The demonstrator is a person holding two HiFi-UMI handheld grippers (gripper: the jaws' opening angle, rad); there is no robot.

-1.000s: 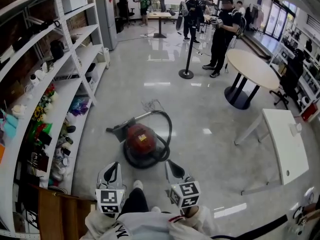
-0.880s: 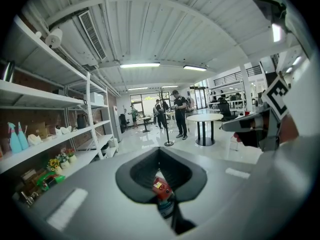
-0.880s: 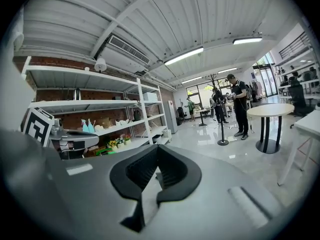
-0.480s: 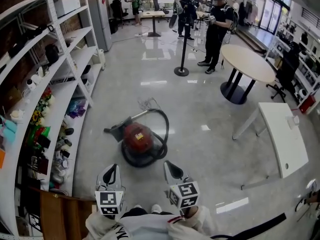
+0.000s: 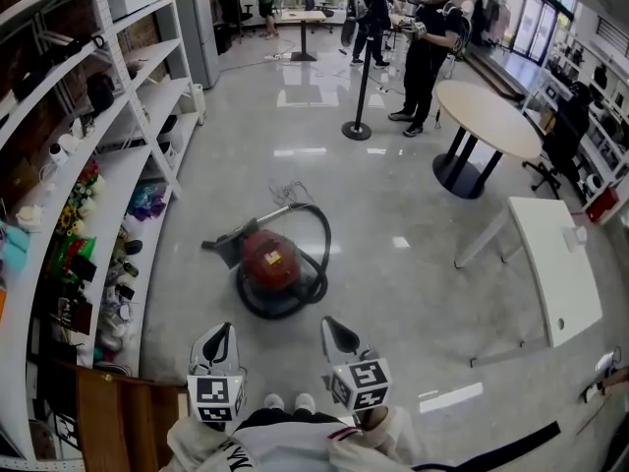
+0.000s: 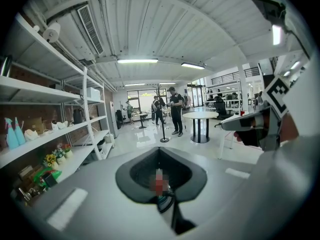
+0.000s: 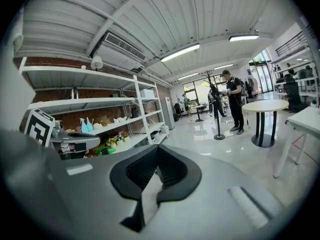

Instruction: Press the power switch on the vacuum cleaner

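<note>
Vacuum cleaner seen on floor, farther out than both grippers, well apart from them, roughly between their lines. Black hose looped round its right and near sides. Switch too small to be made out. Left gripper: jaws closed together, nothing held. Right gripper: jaws likewise met, nothing held. Shelving bounds left edge. White table at right. Round table and post farther off. Bare floor seen from grippers to vacuum cleaner.
</note>
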